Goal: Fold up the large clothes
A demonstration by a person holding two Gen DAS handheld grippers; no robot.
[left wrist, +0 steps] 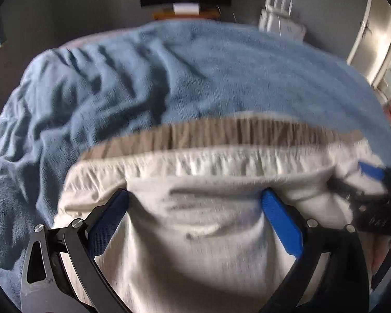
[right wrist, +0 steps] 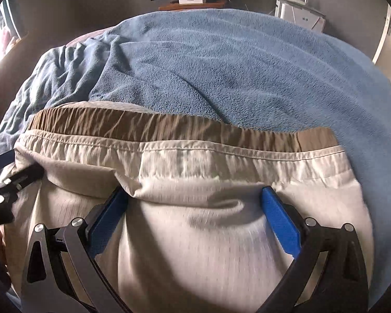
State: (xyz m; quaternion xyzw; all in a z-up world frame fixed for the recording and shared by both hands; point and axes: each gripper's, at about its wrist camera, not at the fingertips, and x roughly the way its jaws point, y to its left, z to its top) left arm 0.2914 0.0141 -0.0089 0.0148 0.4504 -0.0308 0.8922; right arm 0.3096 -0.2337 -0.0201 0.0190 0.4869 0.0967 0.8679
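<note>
Both wrist cams are looking forward and down along their own fingers, sitting very close over the pale garment [left wrist: 195, 234] on the blue blanket [left wrist: 221, 73]. Left view is catching the right gripper [left wrist: 372, 182] at its right edge (blurred). Both are sharing the waistband [right wrist: 169, 127] and the far wall.

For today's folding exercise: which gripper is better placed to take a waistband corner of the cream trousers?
Right gripper: the brown-lined waistband's end lies exposed beside it; the left-side end is unclear.
</note>
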